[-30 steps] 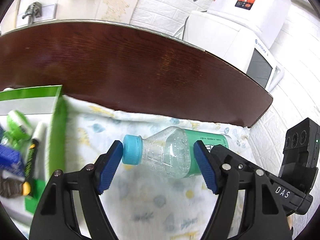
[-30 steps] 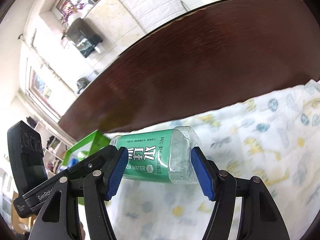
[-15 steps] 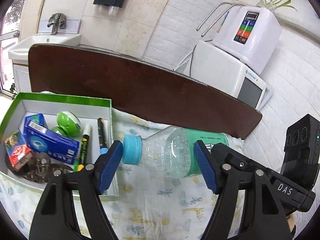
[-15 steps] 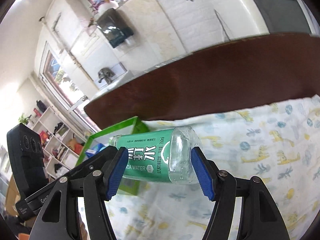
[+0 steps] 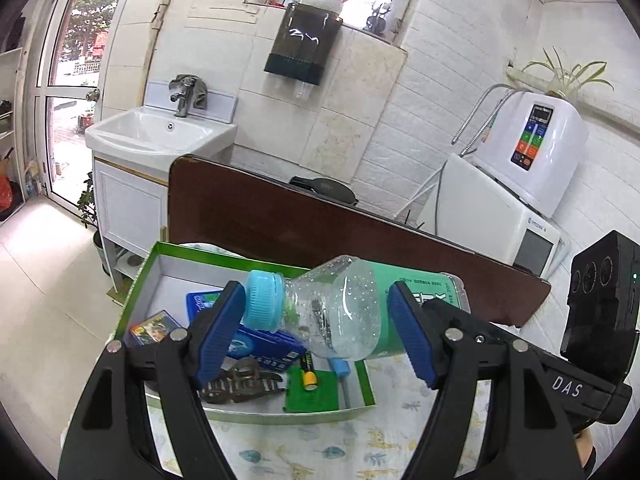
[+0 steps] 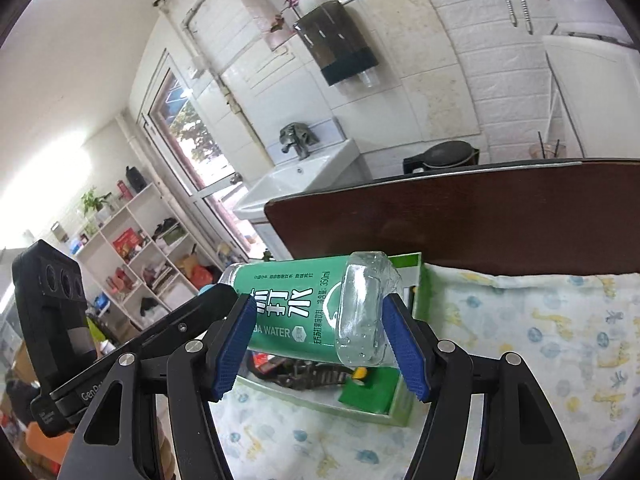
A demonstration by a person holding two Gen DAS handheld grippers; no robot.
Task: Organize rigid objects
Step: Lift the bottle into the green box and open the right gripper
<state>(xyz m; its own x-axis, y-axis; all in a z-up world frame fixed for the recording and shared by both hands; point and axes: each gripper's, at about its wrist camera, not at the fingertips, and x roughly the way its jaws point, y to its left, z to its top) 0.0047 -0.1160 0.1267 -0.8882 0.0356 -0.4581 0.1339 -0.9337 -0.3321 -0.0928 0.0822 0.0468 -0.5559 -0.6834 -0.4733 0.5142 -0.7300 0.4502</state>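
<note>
A clear water bottle [image 5: 340,312] with a green label and a blue cap [image 5: 262,300] hangs on its side in the air, carried by both grippers. My left gripper [image 5: 316,320] is shut on its neck end, one pad against the cap. My right gripper [image 6: 320,332] is shut on its base end [image 6: 366,308]. Below the bottle stands a green-rimmed white box [image 5: 256,414] holding a blue carton [image 5: 260,346], a small card pack, a brown hair clip [image 5: 240,384], a battery and pens. The same box [image 6: 412,292] shows under the bottle in the right wrist view.
A cloth printed with animals [image 5: 320,452] covers the table under the box. Behind it runs a dark brown board [image 5: 360,236]. A white sink cabinet [image 5: 152,132] stands at the far left, white appliances [image 5: 500,216] at the right, open shelves [image 6: 132,240] further left.
Both grippers have risen and swung left with the bottle, from low over the cloth to above the green box. The bottle has kept its place between the pads.
</note>
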